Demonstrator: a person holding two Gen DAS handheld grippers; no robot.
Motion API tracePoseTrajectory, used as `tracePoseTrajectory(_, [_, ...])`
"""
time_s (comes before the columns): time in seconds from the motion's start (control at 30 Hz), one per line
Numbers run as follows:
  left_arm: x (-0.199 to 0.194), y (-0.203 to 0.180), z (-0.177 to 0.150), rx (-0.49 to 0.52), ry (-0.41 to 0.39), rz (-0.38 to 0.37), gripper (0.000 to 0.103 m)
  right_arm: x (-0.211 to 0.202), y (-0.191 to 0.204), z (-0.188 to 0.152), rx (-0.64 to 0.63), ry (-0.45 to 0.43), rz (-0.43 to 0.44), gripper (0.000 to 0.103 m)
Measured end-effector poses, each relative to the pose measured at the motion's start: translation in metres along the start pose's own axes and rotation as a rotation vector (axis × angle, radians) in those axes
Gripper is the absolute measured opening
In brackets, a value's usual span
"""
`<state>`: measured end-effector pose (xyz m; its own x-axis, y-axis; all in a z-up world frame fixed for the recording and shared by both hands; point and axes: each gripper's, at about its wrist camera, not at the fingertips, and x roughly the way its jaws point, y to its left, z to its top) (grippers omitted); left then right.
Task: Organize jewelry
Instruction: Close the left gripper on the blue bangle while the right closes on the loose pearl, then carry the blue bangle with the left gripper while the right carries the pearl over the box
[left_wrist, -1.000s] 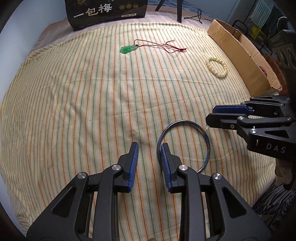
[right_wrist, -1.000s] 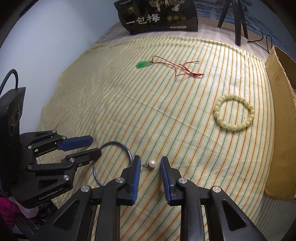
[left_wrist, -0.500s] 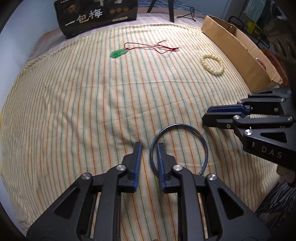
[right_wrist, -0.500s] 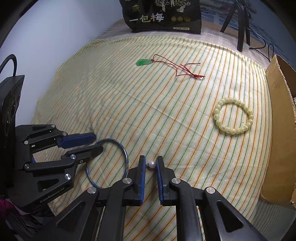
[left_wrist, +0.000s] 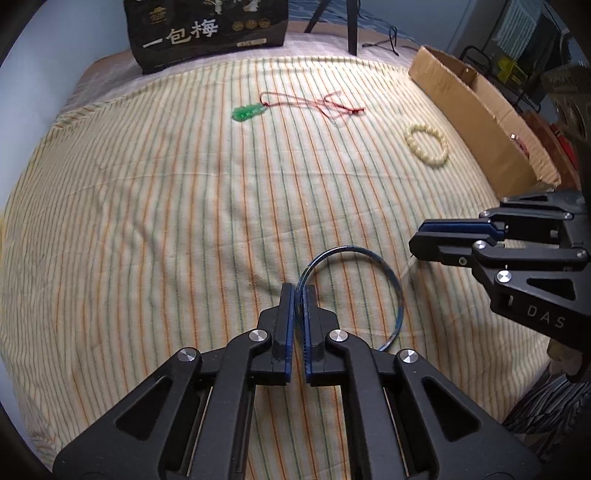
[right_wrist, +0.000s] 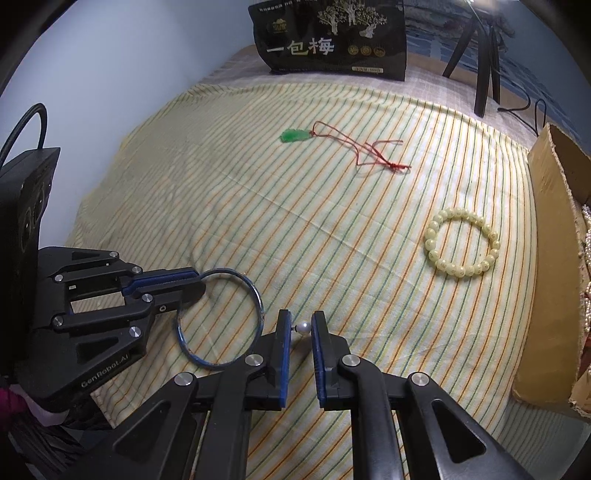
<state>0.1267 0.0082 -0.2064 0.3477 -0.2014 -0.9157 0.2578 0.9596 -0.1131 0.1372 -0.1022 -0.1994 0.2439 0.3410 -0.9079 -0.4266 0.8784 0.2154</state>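
Observation:
My left gripper (left_wrist: 298, 291) is shut on the rim of a thin blue bangle (left_wrist: 384, 269), which stands lifted off the striped cloth; it also shows in the right wrist view (right_wrist: 236, 277). My right gripper (right_wrist: 300, 323) is shut on a small pearl earring (right_wrist: 304, 327) pinched between its tips. From the left wrist view the right gripper (left_wrist: 417, 240) appears closed. A green pendant on a red cord (right_wrist: 295, 136) and a cream bead bracelet (right_wrist: 461, 245) lie on the cloth further back.
A cardboard box (right_wrist: 546, 258) with pearl strands inside stands along the right edge. A black printed bag (right_wrist: 328, 40) and tripod legs (right_wrist: 484, 66) stand at the back. The striped cloth (right_wrist: 258, 192) covers the surface.
Both grippers closed from open: the left onto the blue bangle's rim, the right onto the pearl earring. Both have risen slightly with their pieces.

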Motion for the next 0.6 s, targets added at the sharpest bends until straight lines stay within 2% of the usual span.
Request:
tracePoseTrajectory(0.37, [-0.053,0.0,0.02,-0.052,-0.125,-0.082,0.001,-0.044,-0.006,0.007,0.017,-0.106,0.005,0.009])
tracePoseTrajectory(0.6, [-0.079,-0.003,0.034,-0.071,-0.188,-0.106,0.001,-0.066,-0.016,0.01,0.056,-0.162,0.003,0.009])
